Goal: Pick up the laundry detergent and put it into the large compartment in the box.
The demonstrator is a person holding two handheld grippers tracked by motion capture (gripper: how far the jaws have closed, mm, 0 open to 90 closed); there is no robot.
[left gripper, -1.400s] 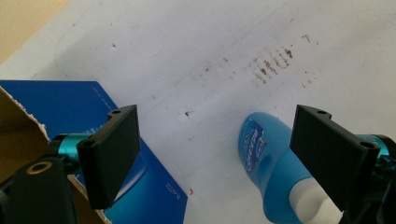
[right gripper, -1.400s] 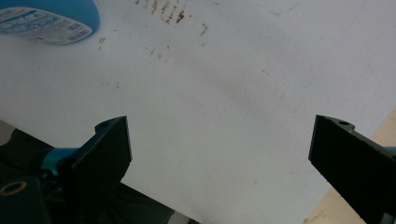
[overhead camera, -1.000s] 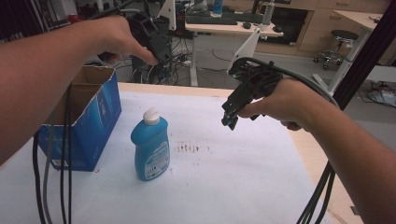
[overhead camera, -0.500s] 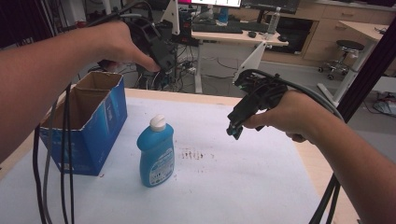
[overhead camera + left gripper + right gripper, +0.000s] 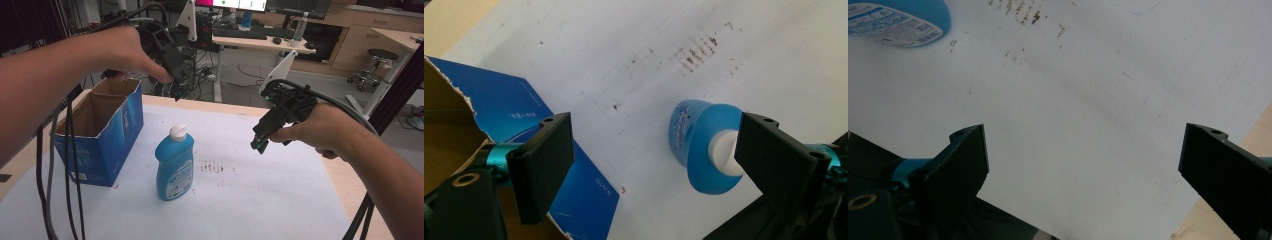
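From the high view I'm holding the left gripper [image 5: 175, 85] above the open blue box [image 5: 100, 132], and the blue bottle [image 5: 174, 162] is standing upright below and to its right, while the right gripper [image 5: 261, 140] is hovering off to the bottle's other side, touching nothing. In the left gripper view I'm looking down between widely parted, empty jaws; the bottle's white cap [image 5: 724, 152] sits just inside the right jaw, so I judge I should centre over it before lowering. In the right gripper view the jaws are spread wide over bare table [image 5: 1108, 100]
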